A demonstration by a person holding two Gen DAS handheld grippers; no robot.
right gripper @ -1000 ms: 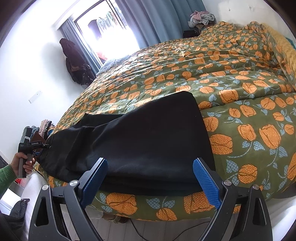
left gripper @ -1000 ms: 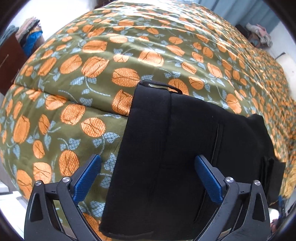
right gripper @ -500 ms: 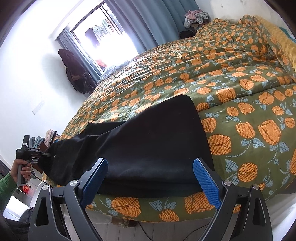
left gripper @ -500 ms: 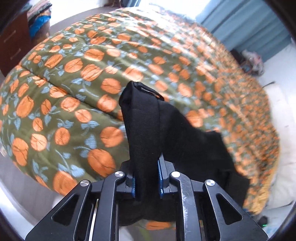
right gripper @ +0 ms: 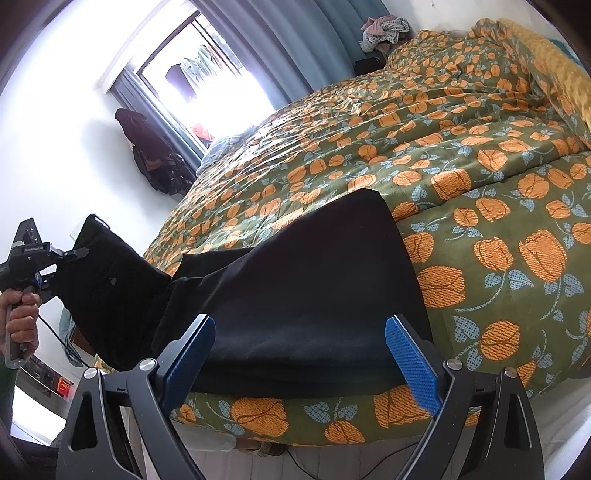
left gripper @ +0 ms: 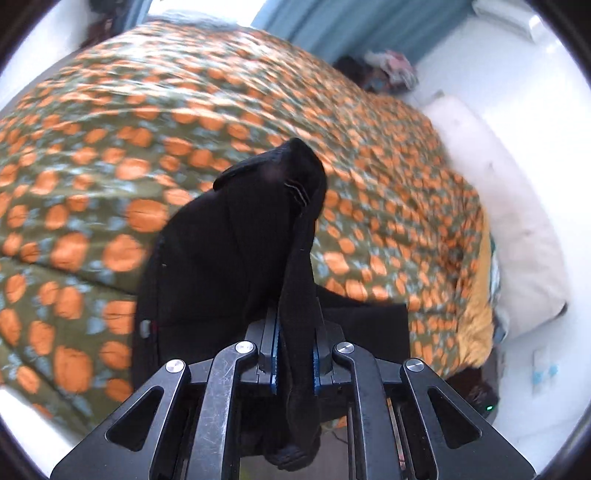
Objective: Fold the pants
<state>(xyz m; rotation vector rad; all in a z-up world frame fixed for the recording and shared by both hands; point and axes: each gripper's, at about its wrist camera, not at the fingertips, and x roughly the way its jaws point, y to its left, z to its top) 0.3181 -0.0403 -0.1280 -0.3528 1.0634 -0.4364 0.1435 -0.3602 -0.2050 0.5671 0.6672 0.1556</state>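
Observation:
Black pants (right gripper: 303, 284) lie along the near edge of a bed with an olive and orange floral quilt (right gripper: 443, 147). My left gripper (left gripper: 295, 354) is shut on one end of the pants (left gripper: 258, 229) and holds it lifted off the bed; in the right wrist view the left gripper (right gripper: 74, 254) is at the far left with the raised fabric hanging from it. My right gripper (right gripper: 299, 354) is open and empty, just in front of the other end of the pants at the bed edge.
A white pillow (left gripper: 517, 236) lies at the bed's far side. A clothes pile (right gripper: 384, 29) sits near blue curtains (right gripper: 295, 48). Dark garments (right gripper: 155, 158) hang by the window. A cable runs on the floor below the bed edge.
My left gripper closed on the end of the pants and lifted it up off the bed, swinging toward the other end. My right gripper stayed open and in place.

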